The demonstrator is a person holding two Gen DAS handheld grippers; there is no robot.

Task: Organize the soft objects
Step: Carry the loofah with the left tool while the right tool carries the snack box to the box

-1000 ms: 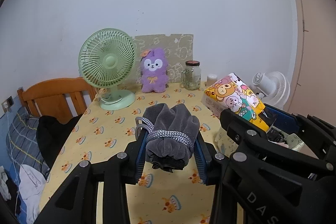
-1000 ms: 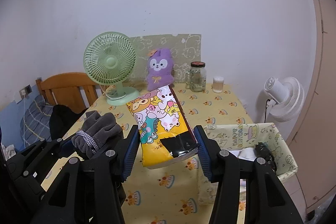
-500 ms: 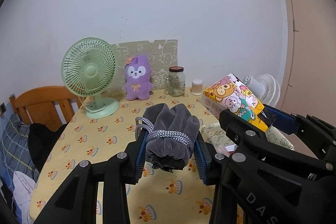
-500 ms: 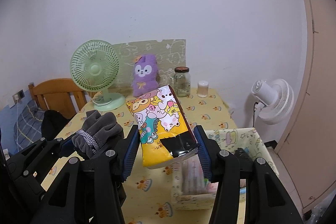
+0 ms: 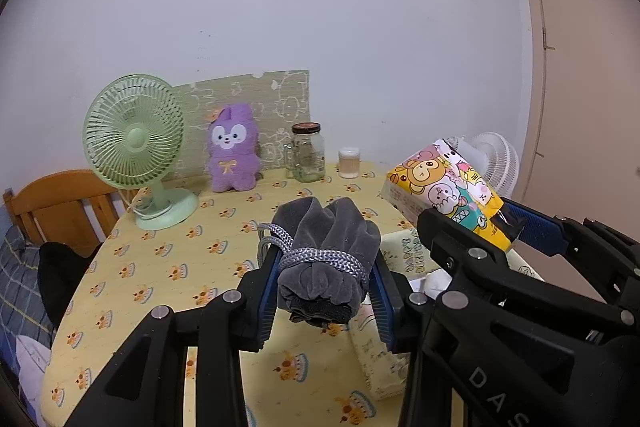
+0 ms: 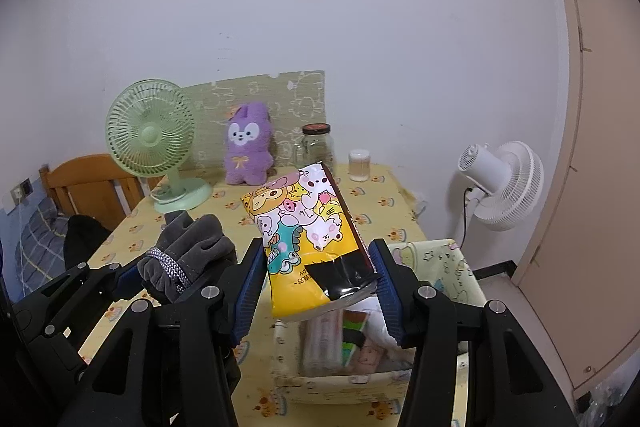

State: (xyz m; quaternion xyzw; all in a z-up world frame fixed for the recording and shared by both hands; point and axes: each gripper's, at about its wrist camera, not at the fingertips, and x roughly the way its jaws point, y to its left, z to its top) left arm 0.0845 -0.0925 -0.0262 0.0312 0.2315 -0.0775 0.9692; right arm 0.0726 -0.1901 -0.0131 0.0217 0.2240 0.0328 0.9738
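Note:
My left gripper [image 5: 324,287] is shut on a rolled grey velvet bundle [image 5: 326,247] tied with a braided grey cord, held above the yellow-clothed table [image 5: 180,267]. My right gripper [image 6: 318,281] is shut on a yellow cartoon-print tissue pack [image 6: 308,231], which hangs just over the near-left part of a fabric storage basket [image 6: 460,259]. The left wrist view catches the same pack [image 5: 448,187] at the right, and the basket's rim [image 5: 412,251] below it. The right wrist view has the grey bundle [image 6: 188,251] at the left. Several packets lie inside the basket.
At the table's back stand a green desk fan [image 5: 136,147], a purple plush toy [image 5: 232,151], a glass jar [image 5: 308,153] and a small white cup [image 5: 349,163]. A wooden chair [image 5: 60,203] sits left of the table. A white floor fan [image 6: 500,183] stands by the door at right.
Both grippers have carried their loads sideways to the right along the table. The basket has come from the right edge of the views to lie under the tissue pack.

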